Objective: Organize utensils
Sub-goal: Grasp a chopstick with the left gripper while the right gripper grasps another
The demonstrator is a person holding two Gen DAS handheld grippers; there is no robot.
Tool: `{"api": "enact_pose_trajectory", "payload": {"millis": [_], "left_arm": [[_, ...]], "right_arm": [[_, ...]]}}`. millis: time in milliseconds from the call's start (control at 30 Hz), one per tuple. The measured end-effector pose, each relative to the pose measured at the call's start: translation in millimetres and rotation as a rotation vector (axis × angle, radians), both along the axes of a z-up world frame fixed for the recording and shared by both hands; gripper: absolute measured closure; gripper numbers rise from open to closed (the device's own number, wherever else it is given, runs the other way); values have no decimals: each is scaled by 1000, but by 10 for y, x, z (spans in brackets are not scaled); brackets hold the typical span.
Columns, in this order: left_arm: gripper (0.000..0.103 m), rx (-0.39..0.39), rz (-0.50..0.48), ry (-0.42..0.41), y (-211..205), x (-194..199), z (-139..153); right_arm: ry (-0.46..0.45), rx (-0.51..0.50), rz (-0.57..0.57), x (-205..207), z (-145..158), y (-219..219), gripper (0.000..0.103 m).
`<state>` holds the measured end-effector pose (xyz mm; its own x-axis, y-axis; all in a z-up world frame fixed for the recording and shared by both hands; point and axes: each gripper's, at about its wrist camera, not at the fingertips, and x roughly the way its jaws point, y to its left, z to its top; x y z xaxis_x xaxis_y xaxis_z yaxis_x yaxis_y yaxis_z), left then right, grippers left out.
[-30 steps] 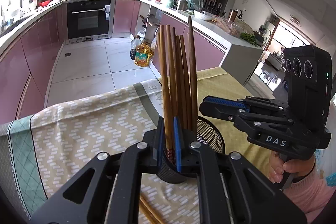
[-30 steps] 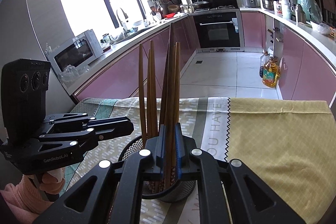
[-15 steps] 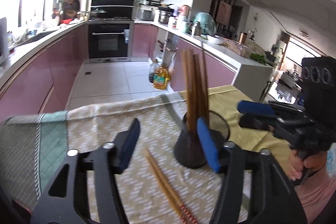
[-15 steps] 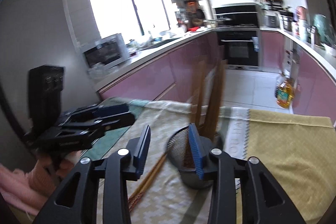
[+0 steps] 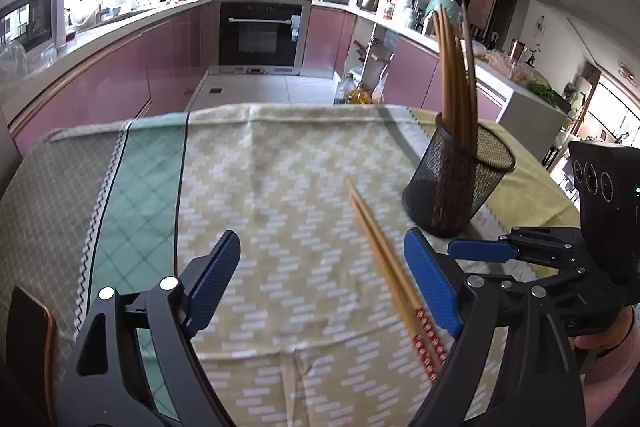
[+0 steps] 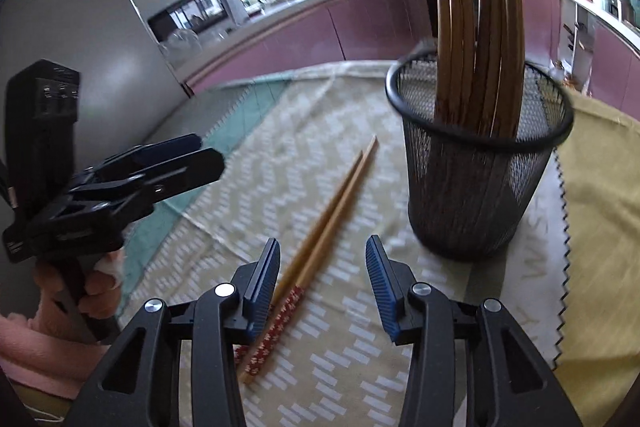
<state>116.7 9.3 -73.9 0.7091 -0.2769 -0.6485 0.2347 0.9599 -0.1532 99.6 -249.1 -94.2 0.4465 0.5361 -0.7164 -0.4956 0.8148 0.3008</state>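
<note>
The right tool [image 6: 322, 277] hangs parted over loose chopsticks [image 6: 320, 239] beside the mesh holder [image 6: 476, 187].

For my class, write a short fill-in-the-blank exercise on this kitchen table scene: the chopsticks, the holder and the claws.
1. The upright chopsticks stand in a black ____ holder.
2. A loose pair of chopsticks lies flat on the ____ beside the holder.
3. The decorated ends of the loose pair are coloured ____.
4. The right claw is open, and its pads are coloured ____.

Missing words: mesh; tablecloth; red; blue
</note>
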Motion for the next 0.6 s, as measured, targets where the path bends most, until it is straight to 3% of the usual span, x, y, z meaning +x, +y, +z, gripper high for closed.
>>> {"api": "enact_pose_trajectory", "payload": {"millis": [200,333,600], "left_arm": [[20,24,3,24,6,-46,-98],[23,29,-6,39,-24,-61,-141],[26,35,-28,50,-90,-64,-175]], "right_arm": [[7,-39,-11,3,-125,169,61],[15,-58,-19,37,-188,184,71],[-13,-114,-31,59,-199,351,72]]}}
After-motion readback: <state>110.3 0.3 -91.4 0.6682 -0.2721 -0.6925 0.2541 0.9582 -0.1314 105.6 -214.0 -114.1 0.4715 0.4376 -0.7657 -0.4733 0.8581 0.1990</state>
